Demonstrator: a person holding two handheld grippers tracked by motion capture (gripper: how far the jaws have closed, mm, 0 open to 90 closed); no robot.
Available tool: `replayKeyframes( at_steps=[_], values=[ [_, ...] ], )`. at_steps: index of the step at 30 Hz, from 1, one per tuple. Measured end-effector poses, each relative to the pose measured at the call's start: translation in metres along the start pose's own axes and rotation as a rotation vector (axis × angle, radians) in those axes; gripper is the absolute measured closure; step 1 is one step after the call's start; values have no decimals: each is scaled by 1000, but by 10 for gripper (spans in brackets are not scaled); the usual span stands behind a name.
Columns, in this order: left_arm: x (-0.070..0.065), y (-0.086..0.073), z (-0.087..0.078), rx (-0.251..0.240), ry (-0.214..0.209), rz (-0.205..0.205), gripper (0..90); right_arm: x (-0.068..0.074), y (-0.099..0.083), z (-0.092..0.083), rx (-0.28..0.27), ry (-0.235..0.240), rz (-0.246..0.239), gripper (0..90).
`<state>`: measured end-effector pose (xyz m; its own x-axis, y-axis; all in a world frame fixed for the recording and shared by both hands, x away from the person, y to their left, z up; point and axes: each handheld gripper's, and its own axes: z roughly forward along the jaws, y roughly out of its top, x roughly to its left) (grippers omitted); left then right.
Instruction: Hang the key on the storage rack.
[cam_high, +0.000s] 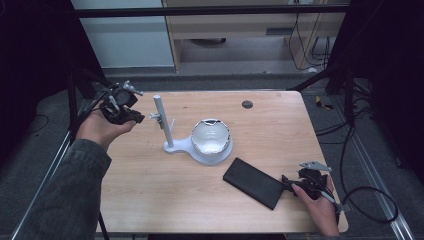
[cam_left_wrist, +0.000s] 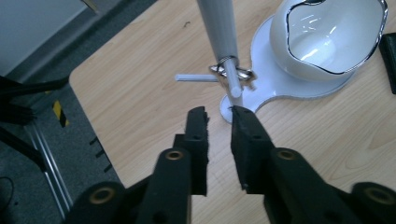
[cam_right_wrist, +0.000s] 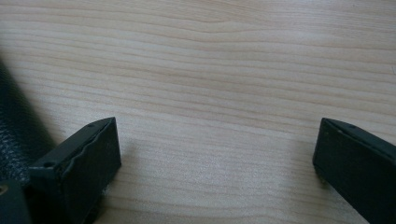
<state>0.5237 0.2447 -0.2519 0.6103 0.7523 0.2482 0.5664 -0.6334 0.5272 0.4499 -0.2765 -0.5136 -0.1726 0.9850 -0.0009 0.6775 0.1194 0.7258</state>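
Ring (cam_left_wrist: 232, 71) hangs on the stand's (cam_high: 163, 122) short side peg, beside the upright post, left of the bowl (cam_high: 211, 136). It lies straight ahead of your left gripper (cam_left_wrist: 219, 114), just past the tips; peg axis points toward you. Left jaws slightly parted, nothing between them. Right gripper (cam_right_wrist: 215, 154) released wide, by the black case (cam_high: 254, 182), well apart.

A small silver ring (cam_left_wrist: 232, 70) hangs on a peg of the upright white stand (cam_left_wrist: 219, 32), untouched.
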Motion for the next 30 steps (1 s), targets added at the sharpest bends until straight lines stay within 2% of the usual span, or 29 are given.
replayKeyframes(
  at_steps=[2, 3, 5, 8, 12, 15, 17, 20, 22, 25, 27, 30],
  values=[
    [-2, -4, -2, -11, 0, 0, 655, 0, 1, 1, 4, 2, -1, 6],
    [-9, -15, -5, -43, 14, -6, 598, 1, 1, 1, 4, 0, -2, 5],
    [-17, -25, -4, -69, 18, -6, 529, 1, 1, 1, 4, 1, 0, 6],
    [-30, -41, 1, -85, 20, -11, 345, 1, 1, 1, 4, 2, 6, 6],
    [-49, -60, 8, -134, -16, -11, 219, 2, 0, 0, 4, -6, 11, 11],
    [-64, -72, 18, -164, -39, 6, 127, 3, 0, -1, 2, -9, 19, 13],
    [-74, -78, 29, -186, -72, 29, 108, 3, 0, -1, 2, -9, 19, 13],
    [-85, -82, 43, -196, -88, 56, 100, 3, 0, -1, 0, -5, 19, 18],
    [-94, -83, 51, -194, -136, 65, 100, 1, -1, -2, -1, 3, 12, 24],
    [-107, -78, 65, -212, -175, 74, 105, -2, -1, -4, -8, 31, -6, 71],
    [-118, -73, 75, -218, -186, 105, 110, -4, 0, -9, -44, 50, 4, 78],
    [-135, -62, 90, -204, -223, 140, 123, -3, 1, -17, -95, 27, -16, 102]
  ],
)
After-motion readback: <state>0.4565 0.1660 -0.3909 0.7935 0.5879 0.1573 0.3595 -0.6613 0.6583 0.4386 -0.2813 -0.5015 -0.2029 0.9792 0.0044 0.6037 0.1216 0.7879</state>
